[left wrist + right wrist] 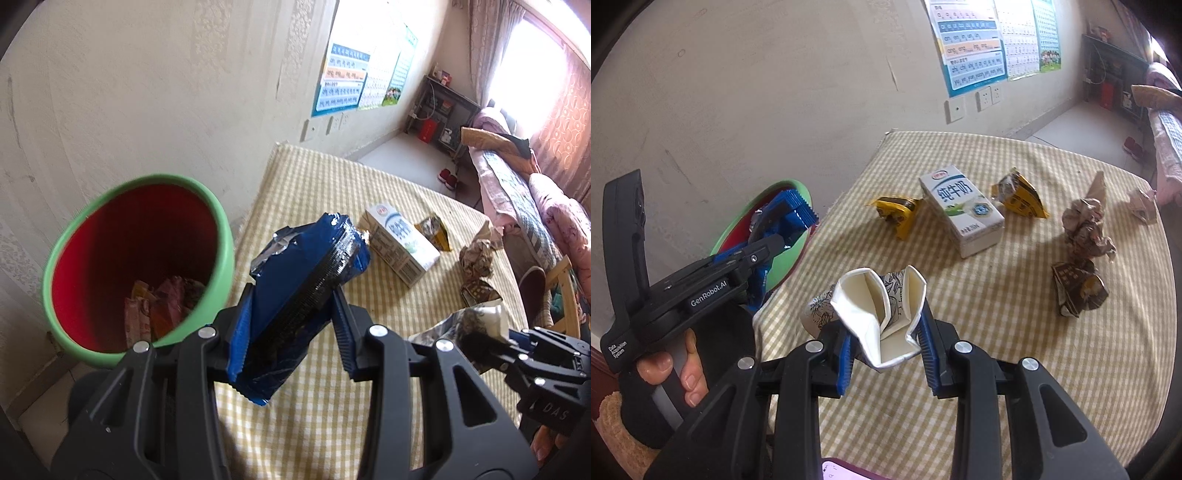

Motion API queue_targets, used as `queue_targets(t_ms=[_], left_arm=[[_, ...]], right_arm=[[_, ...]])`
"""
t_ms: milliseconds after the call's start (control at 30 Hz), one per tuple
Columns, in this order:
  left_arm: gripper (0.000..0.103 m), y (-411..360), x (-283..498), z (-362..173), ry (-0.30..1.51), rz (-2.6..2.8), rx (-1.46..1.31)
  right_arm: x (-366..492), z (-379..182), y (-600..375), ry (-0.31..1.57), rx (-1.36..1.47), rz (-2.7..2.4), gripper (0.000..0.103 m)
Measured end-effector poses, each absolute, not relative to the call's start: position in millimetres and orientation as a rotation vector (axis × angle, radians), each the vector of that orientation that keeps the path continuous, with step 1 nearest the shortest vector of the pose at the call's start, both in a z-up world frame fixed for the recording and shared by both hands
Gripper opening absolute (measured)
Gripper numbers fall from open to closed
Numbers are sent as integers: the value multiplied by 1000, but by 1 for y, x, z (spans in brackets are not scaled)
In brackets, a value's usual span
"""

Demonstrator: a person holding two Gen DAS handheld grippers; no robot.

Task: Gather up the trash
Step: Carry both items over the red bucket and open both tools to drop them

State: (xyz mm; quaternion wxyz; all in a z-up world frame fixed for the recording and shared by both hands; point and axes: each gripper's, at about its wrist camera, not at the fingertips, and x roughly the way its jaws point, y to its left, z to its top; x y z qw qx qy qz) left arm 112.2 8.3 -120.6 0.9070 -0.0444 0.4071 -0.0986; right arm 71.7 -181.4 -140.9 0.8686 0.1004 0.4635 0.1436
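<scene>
At nine o'clock a green bin (138,266) was seen beside the checked surface (369,314). A blue wrapper (295,291) was clamped by the left hand-held gripper (291,328) near its rim. A crumpled paper cup (882,317) was gripped in the right hand-held gripper (886,354). A milk carton (962,208) lay at one o'clock.

Glossy foil wrapper (295,295), checked cloth (332,424)

Cream wall (155,74) bearing charts (971,44) and sockets (988,98). Checked table (1015,369) beside it. Sunlit curtained window (532,62), dark shelf (441,107) and sofa (517,188) beyond.
</scene>
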Motion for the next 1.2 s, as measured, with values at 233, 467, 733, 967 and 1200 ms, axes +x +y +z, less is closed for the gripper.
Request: queue_targets(t_ms=[233,467,733,967,1200], left_arm=[[38,22,112,-109,811,-179,-105],[38,42,115,-105,800,-135,-128],[38,88,120,-104,790,-22,-147],[38,116,123,-106,800,36,-167],[39,144,128,-112,846,96,-163]], right_arm=[[82,-137,-164,968,187,329,30],[94,-132,-145,954,159,368,30],[109,-125,-119,934,108,425,30],[126,-122,-92,921,71,477,30],[143,-116,-66,894,72,510,30]])
